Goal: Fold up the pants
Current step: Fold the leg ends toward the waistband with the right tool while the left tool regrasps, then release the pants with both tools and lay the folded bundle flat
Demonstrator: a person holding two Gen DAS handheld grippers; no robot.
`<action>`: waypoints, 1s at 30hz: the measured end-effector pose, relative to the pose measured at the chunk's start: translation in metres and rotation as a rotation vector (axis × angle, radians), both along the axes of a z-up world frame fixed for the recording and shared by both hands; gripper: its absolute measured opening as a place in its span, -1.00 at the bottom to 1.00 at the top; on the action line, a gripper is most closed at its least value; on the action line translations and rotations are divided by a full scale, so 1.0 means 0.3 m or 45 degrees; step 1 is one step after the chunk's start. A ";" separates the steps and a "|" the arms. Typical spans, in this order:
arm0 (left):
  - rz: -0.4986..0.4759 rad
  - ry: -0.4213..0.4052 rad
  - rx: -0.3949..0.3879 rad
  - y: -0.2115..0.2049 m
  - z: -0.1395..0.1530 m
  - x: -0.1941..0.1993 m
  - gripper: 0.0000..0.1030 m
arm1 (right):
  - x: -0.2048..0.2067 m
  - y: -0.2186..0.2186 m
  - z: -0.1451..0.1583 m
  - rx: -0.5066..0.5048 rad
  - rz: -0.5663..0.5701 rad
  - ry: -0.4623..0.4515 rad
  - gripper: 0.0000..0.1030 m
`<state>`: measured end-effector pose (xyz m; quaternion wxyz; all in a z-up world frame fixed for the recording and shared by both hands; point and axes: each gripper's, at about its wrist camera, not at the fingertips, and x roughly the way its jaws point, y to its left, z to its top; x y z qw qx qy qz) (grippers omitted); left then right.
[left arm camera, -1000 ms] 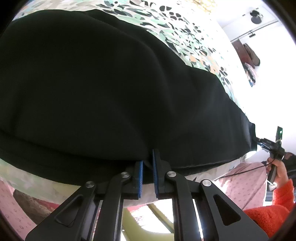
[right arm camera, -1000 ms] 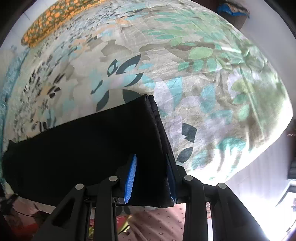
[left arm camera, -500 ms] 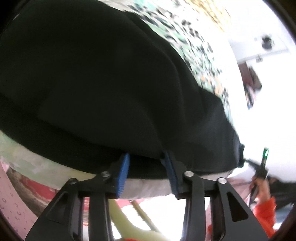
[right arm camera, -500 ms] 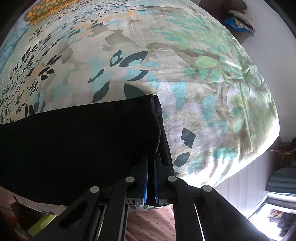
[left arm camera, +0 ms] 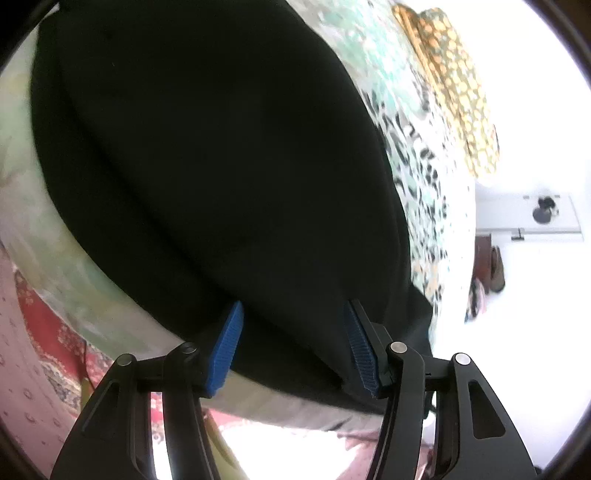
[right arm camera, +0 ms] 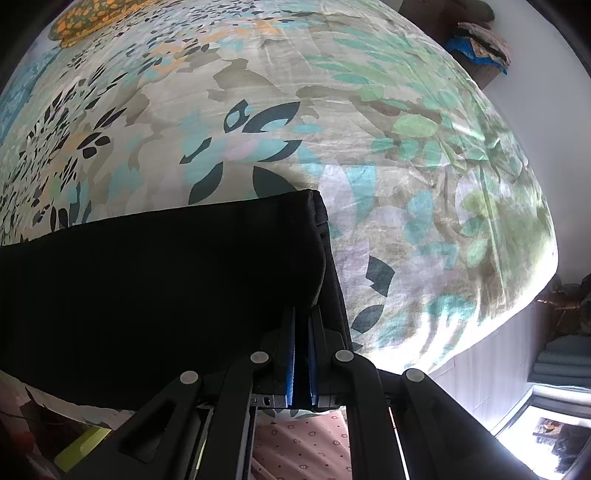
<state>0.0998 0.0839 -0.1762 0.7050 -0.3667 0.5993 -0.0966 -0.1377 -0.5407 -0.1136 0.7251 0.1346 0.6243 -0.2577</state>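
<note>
1. Pants (right arm camera: 159, 288) lie flat on the flowery bedsheet (right arm camera: 406, 155), near its front edge.
2. The right gripper (right arm camera: 303, 354) is pinched tight on the pants' end by the hem.
3. The left gripper (left arm camera: 291, 343) is opening, its blue pads over the black cloth, probably not pressing it.
4. Next, grab both layers, then lift both ends together, slowly, so nothing bunches.

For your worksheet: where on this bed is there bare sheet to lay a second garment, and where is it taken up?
Free: the wide stretch of floral bedsheet beyond and to the right of the black pants, up to the bed's edge, and towards the orange patterned pillow. Crowded: the near edge, where the pants lie, the right gripper is shut on their end, and the left gripper is opening.
</note>
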 end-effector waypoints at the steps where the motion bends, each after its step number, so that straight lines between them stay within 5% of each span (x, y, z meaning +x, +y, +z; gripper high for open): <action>1: 0.005 -0.009 -0.001 -0.001 -0.001 0.001 0.00 | 0.000 0.001 0.000 -0.001 0.001 0.001 -0.86; 2: 0.008 -0.028 0.016 0.000 0.001 0.005 -0.65 | 0.001 0.003 0.000 -0.002 0.001 0.003 -0.86; 3: -0.012 -0.048 0.067 -0.005 0.006 0.009 -1.00 | 0.002 0.004 0.000 -0.002 0.001 0.004 -0.86; 12: -0.106 -0.086 0.283 -0.019 0.110 -0.095 -1.00 | 0.001 0.015 0.006 -0.007 0.004 -0.002 -0.86; 25: -0.110 0.064 0.417 0.000 0.031 -0.115 -1.00 | 0.012 0.020 0.009 -0.014 0.019 0.006 -0.86; 30: -0.111 0.110 0.440 -0.004 0.034 -0.102 -0.68 | 0.028 0.029 0.004 -0.030 0.025 0.030 -0.82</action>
